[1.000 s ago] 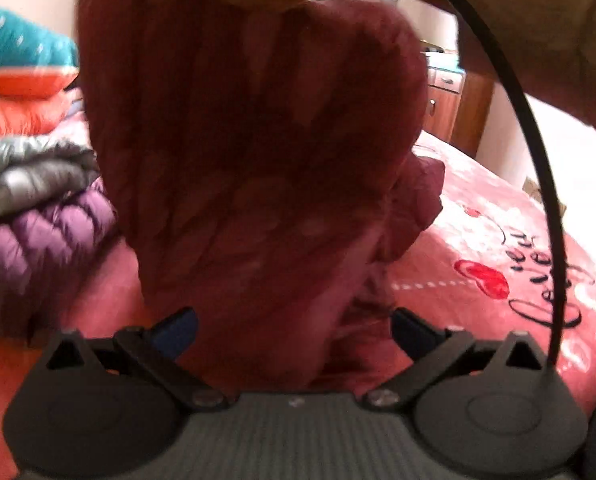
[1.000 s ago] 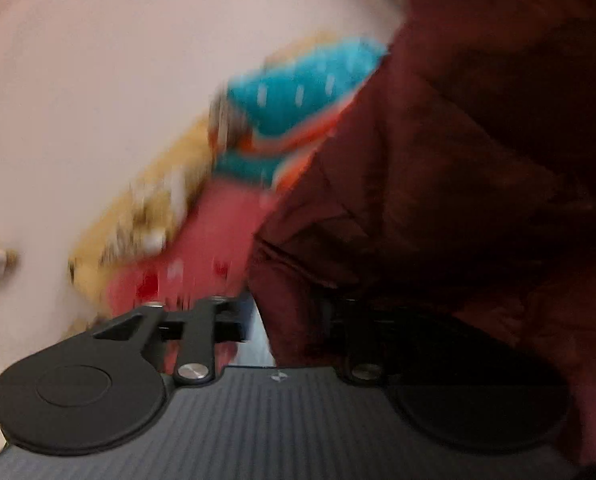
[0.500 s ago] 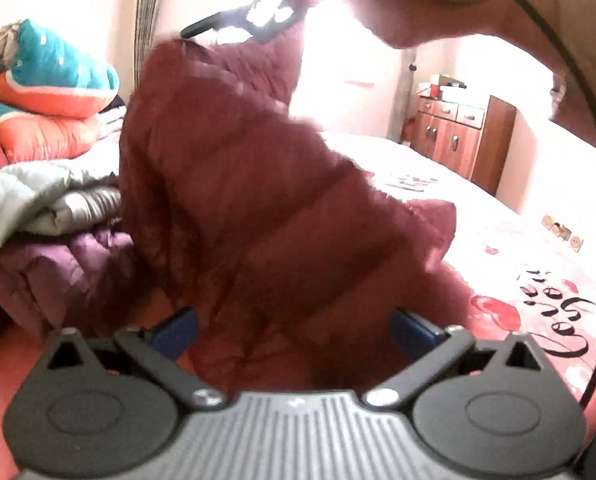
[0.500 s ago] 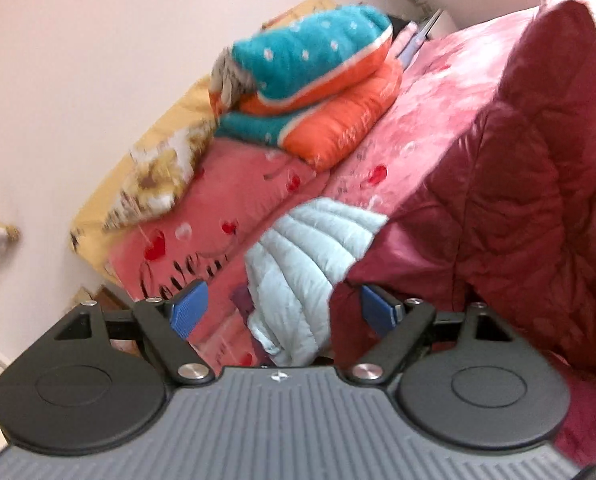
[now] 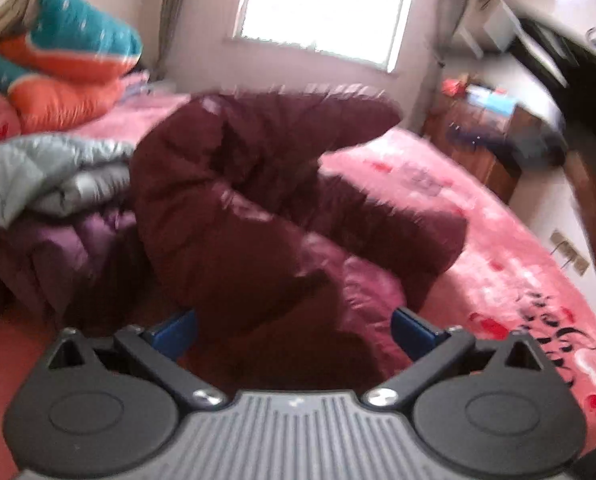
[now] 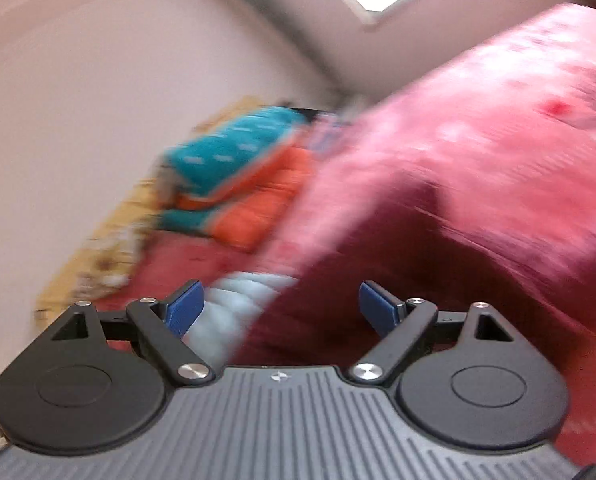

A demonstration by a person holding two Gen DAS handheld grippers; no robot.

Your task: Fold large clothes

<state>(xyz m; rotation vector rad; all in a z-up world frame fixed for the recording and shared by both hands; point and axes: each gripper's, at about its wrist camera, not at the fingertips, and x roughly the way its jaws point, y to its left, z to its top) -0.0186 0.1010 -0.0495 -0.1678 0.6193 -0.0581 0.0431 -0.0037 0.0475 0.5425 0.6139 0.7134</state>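
A: Maroon puffer jacket [image 5: 266, 208] lies in a rumpled heap on the pink bedspread [image 5: 498, 248], directly ahead of the left gripper [image 5: 294, 330]. One quilted part arches up and over at the far side; I can't tell sleeve from body. No flat panel, no clean crease.

B: Grip state, left?

A: Jaws spread wide, blue pads [image 5: 176, 330] well apart. Jacket fabric sits low between them, but neither pad presses on it. Holding nothing, as far as I can see.

B: Right?

A: Right gripper [image 6: 282, 308] likewise wide open and empty. View is heavily motion-blurred. The jacket [image 6: 378, 292] shows ahead and toward its right finger; a pale grey quilted coat [image 6: 238, 300] is just past its left finger.

B: Surroundings?

A: Left of the left gripper: the grey coat [image 5: 50, 172] on top of a purple puffer [image 5: 70, 248]. Further out on that side, a teal-and-orange quilt stack [image 5: 58, 60]. Window [image 5: 322, 4] straight ahead, wooden dresser [image 5: 482, 136] off to the right.

B: Progress estimate?

A: Early, in my judgement. Jacket is on the bed but unspread; flattening, sleeves in, and the body folds all remain. The grey and purple coats look unfolded too.
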